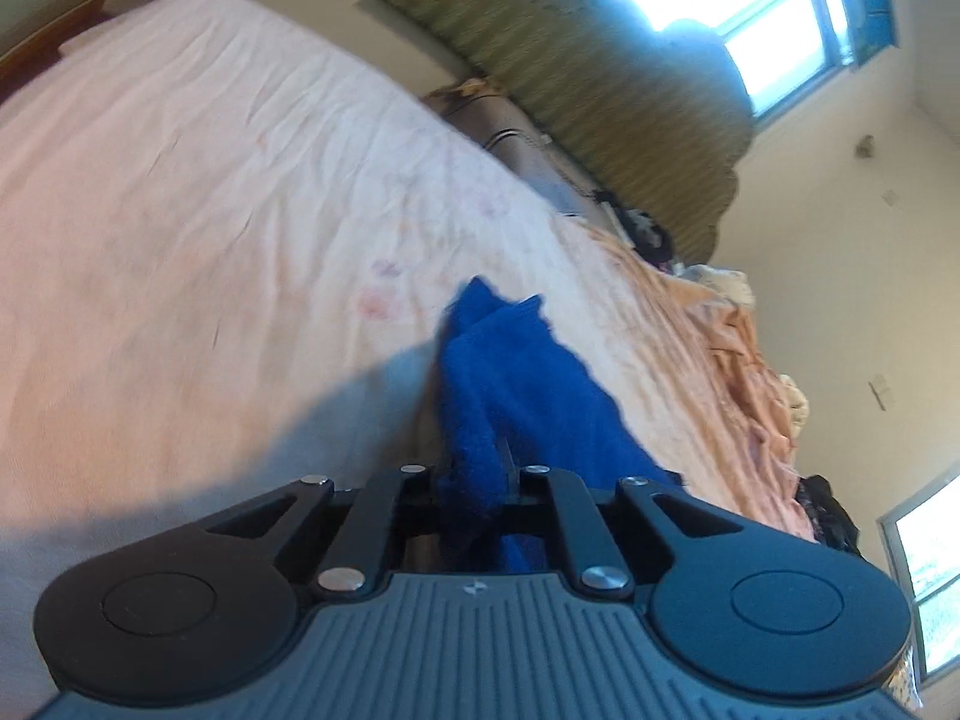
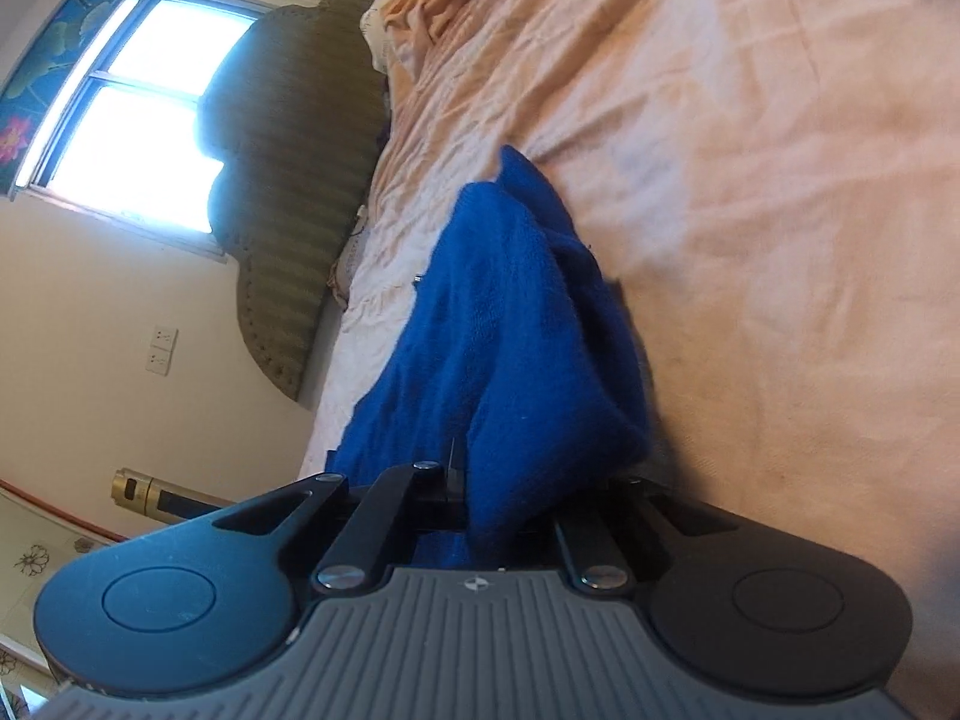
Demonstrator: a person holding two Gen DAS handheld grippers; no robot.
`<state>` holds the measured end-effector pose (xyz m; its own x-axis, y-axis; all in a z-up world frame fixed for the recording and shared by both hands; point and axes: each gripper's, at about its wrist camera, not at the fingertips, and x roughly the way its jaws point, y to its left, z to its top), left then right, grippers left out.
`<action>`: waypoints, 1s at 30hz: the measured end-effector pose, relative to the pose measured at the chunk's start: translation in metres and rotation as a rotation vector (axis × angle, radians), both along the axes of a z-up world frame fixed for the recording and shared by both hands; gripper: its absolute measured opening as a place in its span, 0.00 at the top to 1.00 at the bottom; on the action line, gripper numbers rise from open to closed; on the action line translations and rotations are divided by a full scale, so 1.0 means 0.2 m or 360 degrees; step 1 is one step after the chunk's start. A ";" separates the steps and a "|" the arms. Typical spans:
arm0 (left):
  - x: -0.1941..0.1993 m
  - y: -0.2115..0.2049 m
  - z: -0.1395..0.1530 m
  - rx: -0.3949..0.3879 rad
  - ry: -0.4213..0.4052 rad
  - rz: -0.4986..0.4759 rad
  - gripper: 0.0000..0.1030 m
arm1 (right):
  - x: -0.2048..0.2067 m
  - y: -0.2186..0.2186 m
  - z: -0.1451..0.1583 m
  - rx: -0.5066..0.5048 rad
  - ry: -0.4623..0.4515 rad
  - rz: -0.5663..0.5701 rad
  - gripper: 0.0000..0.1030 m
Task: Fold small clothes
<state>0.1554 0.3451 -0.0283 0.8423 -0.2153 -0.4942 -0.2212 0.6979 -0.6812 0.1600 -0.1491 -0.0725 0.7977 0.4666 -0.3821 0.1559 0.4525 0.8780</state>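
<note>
The left claw (image 1: 480, 474) is squeezed tight on a bit of the blue cloth (image 1: 516, 384). The cloth comes right out from between its two arms, so the claw has a firm hold. The right claw (image 2: 480, 480) is pinched closed too, and it holds another bit of the same blue cloth (image 2: 504, 324). The tips of both claws are hidden under the fuzzy blue stuff, so the exact spot each one bites cannot be seen.

From each claw the blue cloth runs away toward the bed (image 1: 198, 192). It hangs in soft bumps and rolls. It looks lifted up near the claws, and its far end seems to sag down to the bed, though the pictures are tilted and a bit blurry there.

The cloth is not a neat flat shape. No clean fold line shows. So the job looks like it is at an early part: the cloth is picked up by two spots, but the folding seems yet to come. It would need to be spread out, laid on the bed, and folded over.

Past the cloth, the bed is covered with a pale pink sheet. A peach blanket (image 1: 738, 360) lies bunched up farther along the bed, near the green headboard (image 1: 606, 90). No folded pile of clothes shows anywhere.
</note>
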 end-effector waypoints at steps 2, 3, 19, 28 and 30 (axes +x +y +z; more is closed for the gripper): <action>-0.04 0.02 0.06 -0.0013 -0.0017 -0.0052 0.92 | -0.04 -0.02 0.04 0.0015 -0.0028 0.0014 0.93; -0.06 0.03 0.08 -0.0022 -0.0025 -0.0073 0.92 | -0.06 -0.03 0.05 0.0041 -0.0036 0.0024 0.93; -0.76 0.14 -0.02 0.0025 0.0192 -0.0232 0.92 | -0.76 -0.11 -0.03 0.0087 0.0091 0.0173 0.84; -0.88 0.19 0.17 0.0504 0.0144 -0.0137 0.31 | -0.83 -0.21 0.29 -0.0483 -0.0115 0.0014 0.47; -0.86 0.13 0.30 0.0765 -0.0040 -0.0098 0.14 | -0.71 -0.16 0.39 -0.0668 -0.0198 0.0081 0.47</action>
